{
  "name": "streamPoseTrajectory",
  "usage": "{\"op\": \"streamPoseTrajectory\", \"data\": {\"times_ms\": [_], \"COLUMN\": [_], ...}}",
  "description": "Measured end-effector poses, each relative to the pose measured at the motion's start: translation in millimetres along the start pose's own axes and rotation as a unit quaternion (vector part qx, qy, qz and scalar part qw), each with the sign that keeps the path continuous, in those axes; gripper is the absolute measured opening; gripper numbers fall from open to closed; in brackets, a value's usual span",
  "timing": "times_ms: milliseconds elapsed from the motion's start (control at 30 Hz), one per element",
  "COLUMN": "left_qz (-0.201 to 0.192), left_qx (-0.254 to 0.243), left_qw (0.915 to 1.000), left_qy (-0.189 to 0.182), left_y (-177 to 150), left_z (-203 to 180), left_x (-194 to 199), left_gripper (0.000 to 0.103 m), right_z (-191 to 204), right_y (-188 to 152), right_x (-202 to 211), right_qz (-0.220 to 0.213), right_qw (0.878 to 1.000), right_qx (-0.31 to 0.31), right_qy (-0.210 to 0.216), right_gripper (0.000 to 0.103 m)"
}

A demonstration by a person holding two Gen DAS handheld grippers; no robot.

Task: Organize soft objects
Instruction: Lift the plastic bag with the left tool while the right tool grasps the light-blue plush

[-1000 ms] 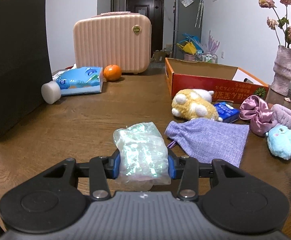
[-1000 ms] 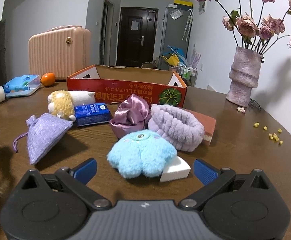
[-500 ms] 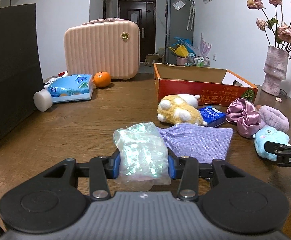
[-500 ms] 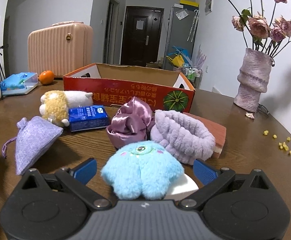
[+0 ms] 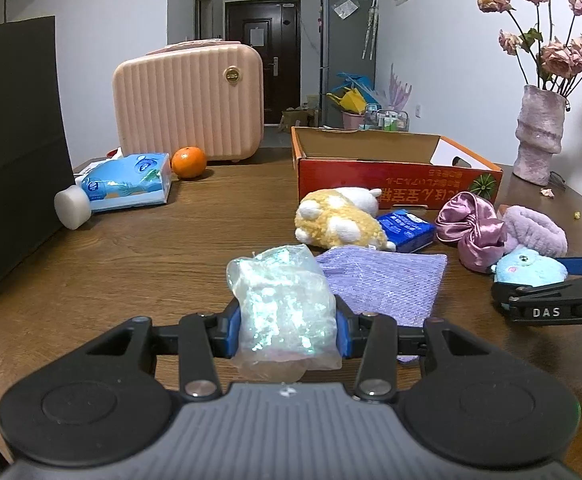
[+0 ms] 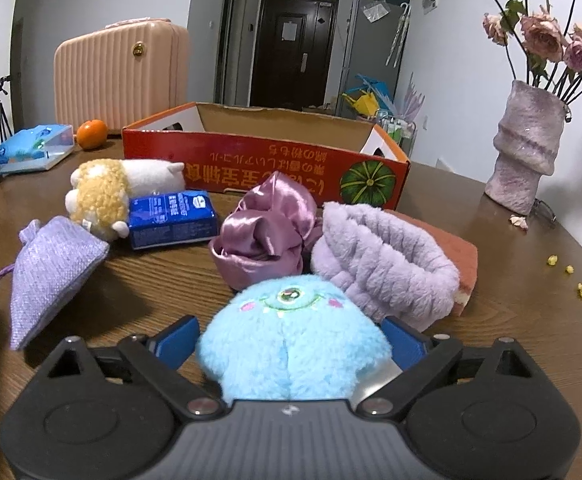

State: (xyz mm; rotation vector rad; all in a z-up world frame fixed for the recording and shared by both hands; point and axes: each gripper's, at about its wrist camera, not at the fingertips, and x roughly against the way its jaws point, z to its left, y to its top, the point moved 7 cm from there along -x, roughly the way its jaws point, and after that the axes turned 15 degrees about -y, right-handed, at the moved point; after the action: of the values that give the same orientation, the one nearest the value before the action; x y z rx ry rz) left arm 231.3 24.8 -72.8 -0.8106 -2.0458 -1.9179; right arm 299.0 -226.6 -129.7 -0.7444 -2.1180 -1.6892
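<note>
My left gripper (image 5: pixel 287 330) is shut on an iridescent plastic packet (image 5: pixel 285 304), held above the table. My right gripper (image 6: pixel 291 340) is open, with its blue fingers on either side of a light-blue plush toy (image 6: pixel 293 344) that also shows in the left wrist view (image 5: pixel 529 268). A purple woven pouch (image 6: pixel 53 262), a yellow-white plush (image 6: pixel 105 194), a blue tissue pack (image 6: pixel 171 216), a pink satin scrunchie (image 6: pixel 265 232) and a lilac fluffy headband (image 6: pixel 383 260) lie in front of the red cardboard box (image 6: pixel 267 168).
A black paper bag (image 5: pixel 11 152) stands at the left. A pink case (image 5: pixel 189 100), an orange (image 5: pixel 189 162) and a blue wipes pack (image 5: pixel 127 182) sit at the back left. A vase of dried roses (image 6: pixel 525 156) stands at the right. A reddish sponge (image 6: pixel 451 248) lies behind the headband.
My right gripper has moved forward until the blue plush sits between its fingers, which have narrowed. My left gripper keeps hold of the packet and has shifted, so the scene sits further right.
</note>
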Motion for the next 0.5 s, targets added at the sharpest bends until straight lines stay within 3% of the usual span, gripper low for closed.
{"op": "streamPoseTrajectory", "data": {"times_ms": [500], "left_qz": [0.0], "left_qx": [-0.006], "left_qw": [1.0], "left_qy": [-0.003], "left_y": [-0.4], "left_z": [-6.4], "left_x": [0.9], "left_gripper": [0.044], "right_z": [5.4], "right_y": [-3.5], "right_x": [-3.0], "right_qz": [-0.009], "right_qw": [1.0], "right_qx": [0.025], "right_qy": [-0.013], "right_gripper": [0.084]}}
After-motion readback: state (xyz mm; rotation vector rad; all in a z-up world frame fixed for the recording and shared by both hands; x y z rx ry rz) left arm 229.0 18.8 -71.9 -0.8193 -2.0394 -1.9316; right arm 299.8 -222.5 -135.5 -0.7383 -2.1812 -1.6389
